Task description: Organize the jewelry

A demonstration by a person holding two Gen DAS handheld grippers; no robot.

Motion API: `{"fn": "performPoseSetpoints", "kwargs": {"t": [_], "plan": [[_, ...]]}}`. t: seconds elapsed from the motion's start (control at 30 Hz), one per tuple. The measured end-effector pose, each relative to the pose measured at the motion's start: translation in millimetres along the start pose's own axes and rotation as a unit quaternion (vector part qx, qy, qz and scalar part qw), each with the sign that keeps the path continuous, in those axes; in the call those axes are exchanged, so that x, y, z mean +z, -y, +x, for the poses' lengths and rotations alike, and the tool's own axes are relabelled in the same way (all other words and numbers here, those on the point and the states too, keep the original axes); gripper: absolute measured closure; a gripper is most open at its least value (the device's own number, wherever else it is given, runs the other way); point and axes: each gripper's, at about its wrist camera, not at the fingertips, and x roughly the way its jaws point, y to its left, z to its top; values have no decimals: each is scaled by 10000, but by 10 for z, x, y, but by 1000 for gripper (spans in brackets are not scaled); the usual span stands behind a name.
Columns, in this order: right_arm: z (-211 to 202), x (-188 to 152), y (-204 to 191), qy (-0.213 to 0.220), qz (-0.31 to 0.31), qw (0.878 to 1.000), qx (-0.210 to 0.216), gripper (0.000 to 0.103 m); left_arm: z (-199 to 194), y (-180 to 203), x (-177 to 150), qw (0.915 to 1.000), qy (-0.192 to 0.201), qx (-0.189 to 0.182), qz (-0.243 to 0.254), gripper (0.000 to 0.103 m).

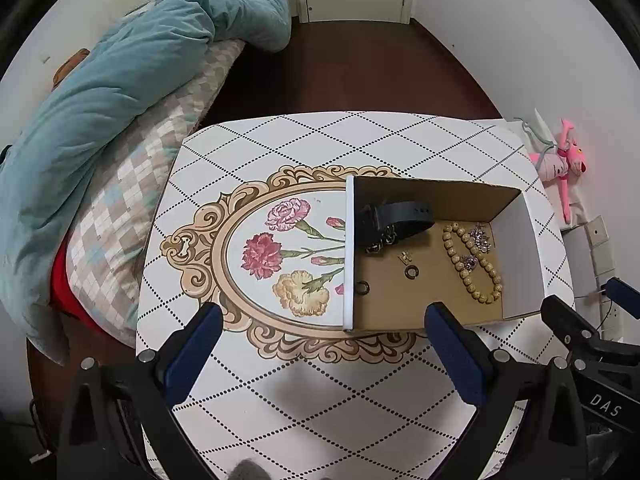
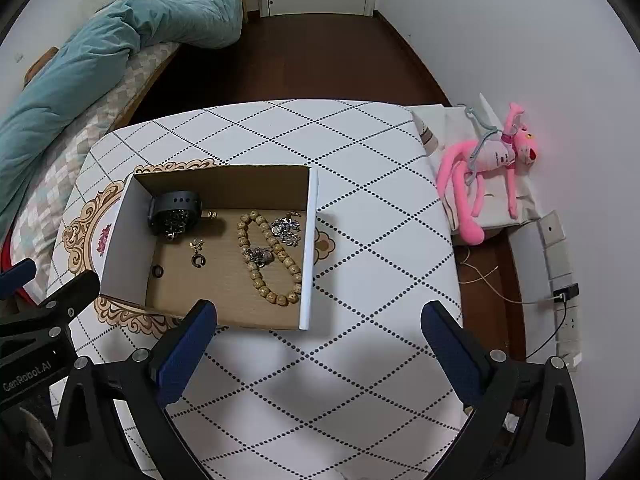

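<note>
Here box (image 2: 120, 220) ahead, outside both empty jaws.

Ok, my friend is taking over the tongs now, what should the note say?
Left tongs: open, empty, above the table.
Right tongs: open, empty, at the box's near edge.
Inside the cardboard box: black watch, wooden bead bracelet, silver pieces, small rings.
Done: all visible jewelry is in the box; none lies on the table.
Left: maybe sorting the pieces inside; no lid is visible.
</note>
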Motion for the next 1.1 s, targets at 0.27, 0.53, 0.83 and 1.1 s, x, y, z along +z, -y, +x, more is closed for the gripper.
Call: {"fn": "performPoseSetpoints", "kwargs": {"t": [0.27,0.53,0.83,1.1], "plan": [[-400,-107,43,361,101,9993,50,0,-382,-67,-131,9994,285,-60,-178,0],[-1046,-385,96,850,213,9961,89,0,-984,-129,-350,9973,713,-92,-164,0],[-1931,-653,112,1552,163,9877,11,0,-1730,-177,-555,9916,1281,-87,-161,0],[-2641,-817,63,2133,90,9769,-52,0,-2203,-225,-661,9872,1557,-255,-218,0]]}}
